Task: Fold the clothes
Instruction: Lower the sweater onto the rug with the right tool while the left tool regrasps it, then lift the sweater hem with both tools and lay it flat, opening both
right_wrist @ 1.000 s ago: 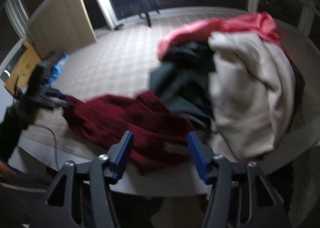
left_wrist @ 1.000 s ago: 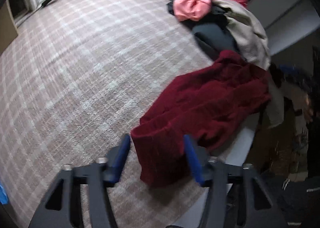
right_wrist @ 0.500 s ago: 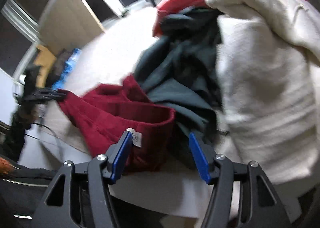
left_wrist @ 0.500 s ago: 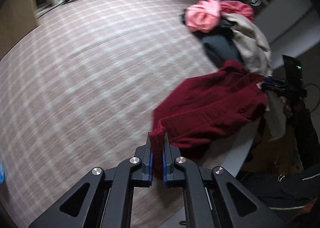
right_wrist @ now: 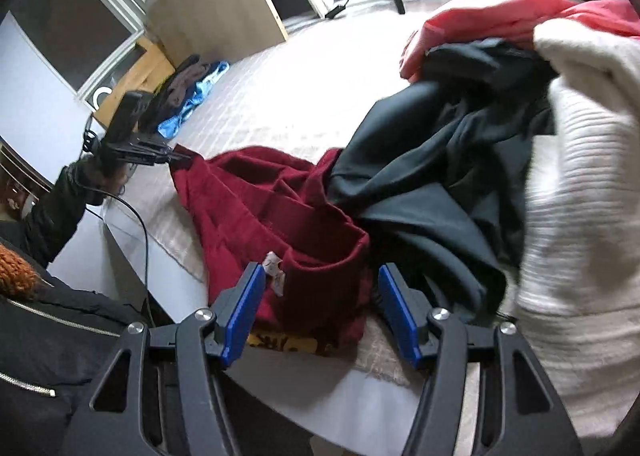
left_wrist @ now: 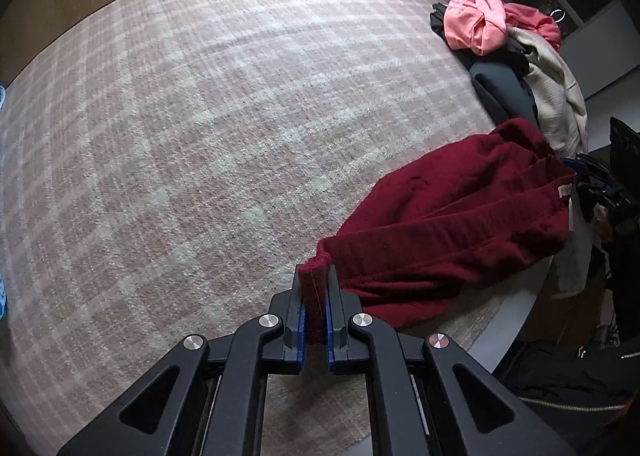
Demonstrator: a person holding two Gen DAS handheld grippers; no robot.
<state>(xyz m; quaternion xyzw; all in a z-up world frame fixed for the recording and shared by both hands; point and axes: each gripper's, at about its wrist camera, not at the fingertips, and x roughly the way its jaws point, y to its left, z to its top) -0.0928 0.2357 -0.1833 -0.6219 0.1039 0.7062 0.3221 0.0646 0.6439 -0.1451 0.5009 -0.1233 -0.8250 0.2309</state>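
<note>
Maroon garment [left_wrist: 452, 224] stretched between grippers (crumpled) | left gripper [left_wrist: 315, 296] pinching corner | right gripper [right_wrist: 320, 300] spread

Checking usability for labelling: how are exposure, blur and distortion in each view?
Left wrist: evenly lit and sharp, rug bowed by fisheye. Right wrist: rug blown out to white, cream knit motion-smeared, maroon garment still readable.

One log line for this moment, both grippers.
left gripper: shut on maroon garment | right gripper: open, straddling its tagged end | stage: pickup
</note>
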